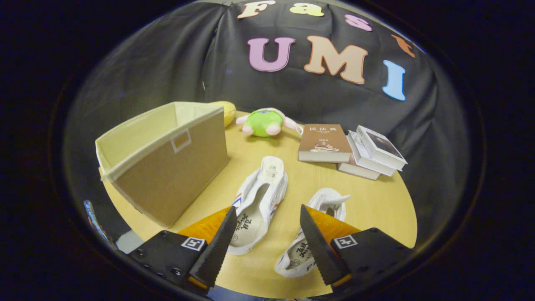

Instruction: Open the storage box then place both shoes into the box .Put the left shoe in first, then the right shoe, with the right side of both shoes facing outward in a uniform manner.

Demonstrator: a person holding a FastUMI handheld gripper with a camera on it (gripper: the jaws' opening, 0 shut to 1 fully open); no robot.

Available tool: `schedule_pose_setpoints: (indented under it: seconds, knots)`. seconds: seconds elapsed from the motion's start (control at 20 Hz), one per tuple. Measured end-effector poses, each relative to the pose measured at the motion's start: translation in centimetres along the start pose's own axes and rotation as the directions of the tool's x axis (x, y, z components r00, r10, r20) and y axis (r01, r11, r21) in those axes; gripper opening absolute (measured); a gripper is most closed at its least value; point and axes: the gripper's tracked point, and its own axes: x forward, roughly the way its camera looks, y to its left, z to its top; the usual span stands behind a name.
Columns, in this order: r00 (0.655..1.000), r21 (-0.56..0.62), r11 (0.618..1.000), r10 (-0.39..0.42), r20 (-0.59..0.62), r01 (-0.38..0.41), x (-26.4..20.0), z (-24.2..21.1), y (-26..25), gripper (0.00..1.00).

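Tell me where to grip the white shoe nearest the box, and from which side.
Judging by its pose, take the shoe nearest the box by one side wall of its opening, coming from above: it lies sole down, opening up, so one finger can go inside, one outside. The gripper is open, holding nothing, just above it. The storage box already stands open.

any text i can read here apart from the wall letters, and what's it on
None can be quoted with confidence.
brown book: cover title in Chinese characters, too blurred to quote.
stacked books: print too small to read.
shoe by the box: dark insole stamp, unreadable.
other shoe: similar insole stamp, unreadable.
storage box: label pocket looks blank.
claw, open above the shoes: square coded markers, no words.
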Motion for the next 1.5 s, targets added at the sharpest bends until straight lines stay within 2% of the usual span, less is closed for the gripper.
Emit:
schedule_pose_setpoints:
  seconds: [0.15,0.35,0.5,0.55,0.7,0.75,0.85,1.1,1.15,1.25,1.3,1.35,1.5]
  knots:
    - [0.999,-0.058,0.998,-0.02,-0.04,0.017,1.7,-0.7,-0.2,0.9]
    - [0.992,-0.11,0.991,-0.086,-0.09,0.076,4.4,-1.4,-1.3,0.83]
    - [0.987,-0.11,0.99,-0.103,-0.122,0.089,6.2,-1.5,-1.3,0.77]
    - [0.984,-0.103,0.99,-0.114,-0.135,0.1,6.7,-1.5,-1.5,0.72]
    - [0.978,-0.068,0.993,-0.111,-0.176,0.101,8.3,-1.9,-1.6,0.59]
    - [0.978,-0.034,0.997,-0.074,-0.195,0.069,8.7,-2.1,-0.9,0.59]
    - [0.974,0.041,0.998,-0.039,-0.222,0.049,9.0,-2.3,-0.1,0.49]
    - [0.973,0.029,0.998,-0.054,-0.225,0.062,9.3,-2.4,-1.0,0.23]
    - [0.973,0.022,0.998,-0.051,-0.227,0.058,9.3,-2.4,-1.0,0.23]
    - [0.973,0.024,0.998,-0.047,-0.228,0.054,9.4,-2.2,-1.0,0.13]
    - [0.973,0.039,0.998,-0.043,-0.226,0.053,9.3,-2.2,-0.9,0.13]
    - [0.973,0.069,0.996,-0.039,-0.229,0.056,9.1,-2.1,-0.9,0.07]
    - [0.975,0.215,0.976,0.005,-0.224,0.045,9.1,-2.2,-0.9,0.06]
